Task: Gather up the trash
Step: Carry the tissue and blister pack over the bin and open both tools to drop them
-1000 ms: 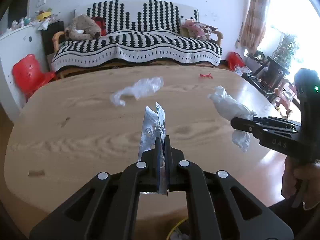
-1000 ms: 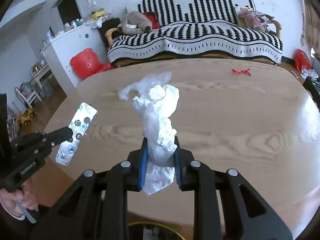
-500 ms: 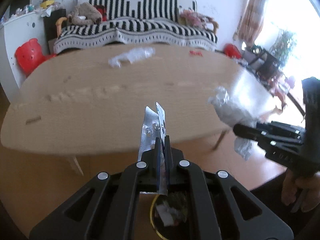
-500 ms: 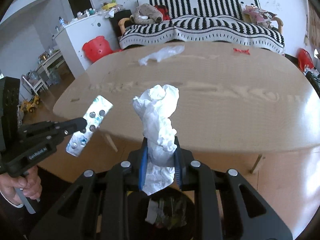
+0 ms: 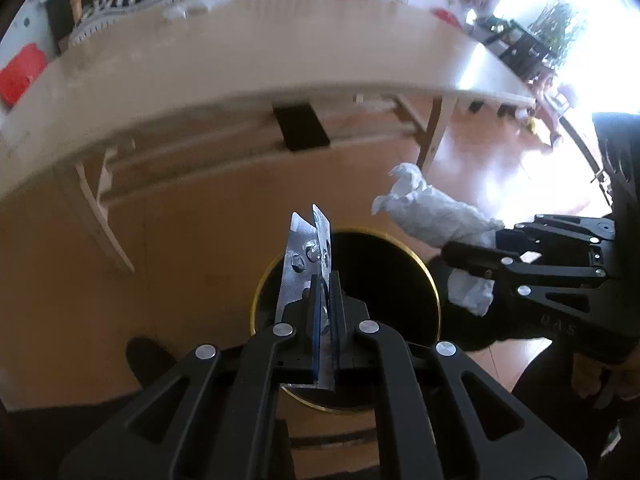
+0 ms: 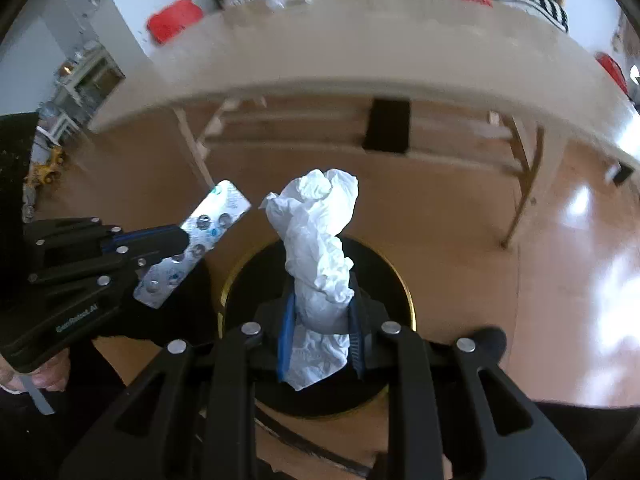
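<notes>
Trash filled both grippers above the gold-rimmed bin (image 6: 316, 400): left gripper (image 5: 326, 280) clamped an upright blister pack (image 5: 298, 256), right gripper (image 6: 320, 312) pinched crumpled tissue (image 6: 320, 232) directly over the opening.

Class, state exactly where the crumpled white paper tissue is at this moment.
In the right wrist view the crumpled white paper tissue is clamped in the right hand-held gripper, above the black gold-rimmed bin, right of the silver blister pack.
</notes>
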